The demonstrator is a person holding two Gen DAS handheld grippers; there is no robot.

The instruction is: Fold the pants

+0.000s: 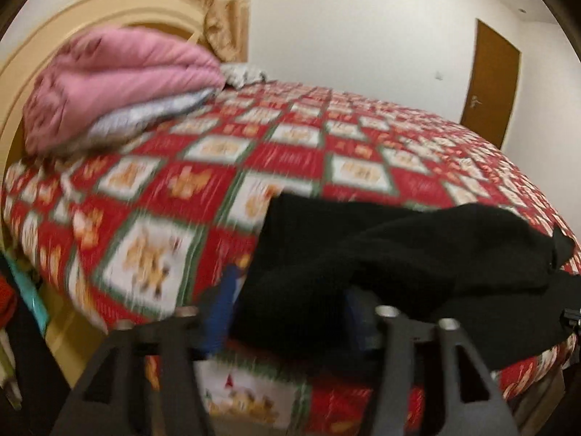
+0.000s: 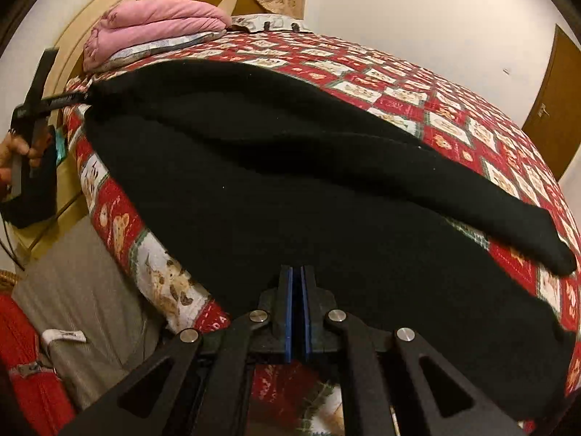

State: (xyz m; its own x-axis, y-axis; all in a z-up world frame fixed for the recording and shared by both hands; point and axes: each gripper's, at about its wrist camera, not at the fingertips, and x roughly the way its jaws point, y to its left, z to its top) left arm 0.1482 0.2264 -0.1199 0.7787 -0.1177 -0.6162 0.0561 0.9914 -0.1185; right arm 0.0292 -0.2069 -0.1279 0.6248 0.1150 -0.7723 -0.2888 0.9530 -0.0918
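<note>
Black pants (image 2: 290, 167) lie along the near edge of a bed with a red patchwork cover (image 2: 454, 109), one leg folded over the other. My right gripper (image 2: 297, 283) is shut, its blue pads pinching the pants' near edge. In the blurred left wrist view, my left gripper (image 1: 290, 309) stands open. Its blue fingers (image 1: 219, 309) are wide apart, with the bunched end of the pants (image 1: 399, 254) lying loose between and over them. The right wrist view shows a hand (image 2: 14, 156) holding that left gripper (image 2: 63, 101) at the pants' far-left end.
A folded pink blanket (image 1: 116, 80) on a pale pillow sits by the cream headboard (image 2: 90, 29). A curtain (image 1: 221, 7) hangs behind. A brown door (image 1: 490, 83) is at the right wall. A red bag (image 2: 25, 370) and grey cloth (image 2: 90, 309) lie beside the bed.
</note>
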